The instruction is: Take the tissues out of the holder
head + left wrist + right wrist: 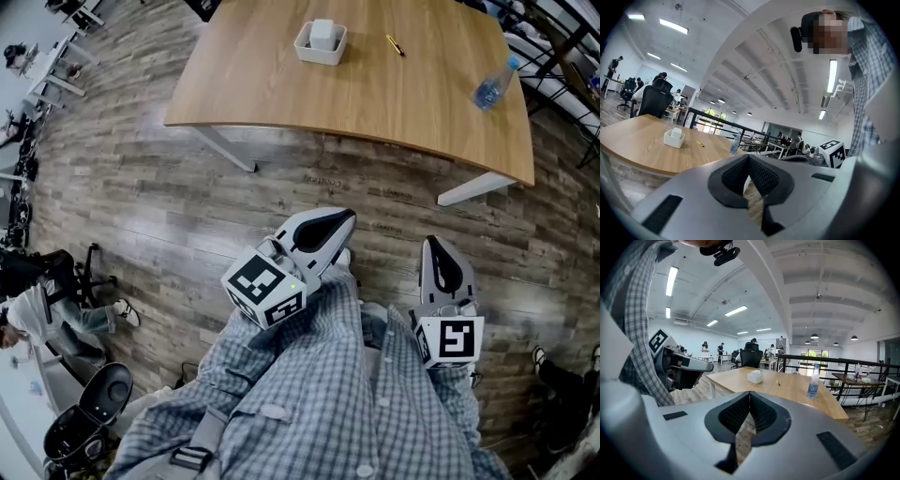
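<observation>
Head view: holder (321,54) with tissues (322,32) sits left of middle on the worktop (375,103), well back from its near edge. A pen (395,44) lies near it and a bottle (493,84) is by the right edge. Left tongs (339,221) and right tongs (437,247) are over the floor, short of the near edge. Only the gripper views show both pairs shut tight with nothing between, and the bottle upright.

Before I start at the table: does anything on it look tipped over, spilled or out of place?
Nothing stands out. The tissue holder sits level with tissues in it, the yellow pen lies flat, and the water bottle stands upright.
</observation>
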The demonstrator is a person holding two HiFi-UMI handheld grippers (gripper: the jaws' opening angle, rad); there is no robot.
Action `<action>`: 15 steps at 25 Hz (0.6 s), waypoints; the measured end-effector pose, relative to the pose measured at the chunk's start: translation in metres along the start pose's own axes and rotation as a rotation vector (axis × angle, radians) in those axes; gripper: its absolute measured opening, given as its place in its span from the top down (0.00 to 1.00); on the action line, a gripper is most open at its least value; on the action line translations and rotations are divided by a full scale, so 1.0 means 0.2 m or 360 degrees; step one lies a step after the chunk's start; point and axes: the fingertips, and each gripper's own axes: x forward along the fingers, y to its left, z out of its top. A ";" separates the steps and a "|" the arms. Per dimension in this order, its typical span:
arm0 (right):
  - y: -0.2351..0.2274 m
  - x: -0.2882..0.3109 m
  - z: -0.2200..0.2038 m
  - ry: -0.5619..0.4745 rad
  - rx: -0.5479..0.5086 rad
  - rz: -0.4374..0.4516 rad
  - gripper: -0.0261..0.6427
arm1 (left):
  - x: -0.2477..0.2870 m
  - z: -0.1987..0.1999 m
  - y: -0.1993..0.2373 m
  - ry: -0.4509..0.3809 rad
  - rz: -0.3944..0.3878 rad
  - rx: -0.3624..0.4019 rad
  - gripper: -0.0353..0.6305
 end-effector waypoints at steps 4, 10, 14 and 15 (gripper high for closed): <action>-0.03 0.10 0.05 0.0008 0.0009 -0.0046 0.94 | 0.06 0.06 0.10 -0.0005 -0.0037 0.0009 0.94; -0.05 0.26 0.13 -0.0021 -0.0026 -0.0070 0.94 | 0.13 0.14 0.25 -0.0029 -0.0087 0.0030 0.94; -0.05 0.34 0.15 -0.0014 -0.0013 -0.0100 0.94 | 0.14 0.18 0.33 -0.0041 -0.0095 0.0042 0.94; -0.05 0.36 0.16 -0.0019 -0.0011 -0.0103 0.94 | 0.14 0.19 0.35 -0.0047 -0.0097 0.0047 0.94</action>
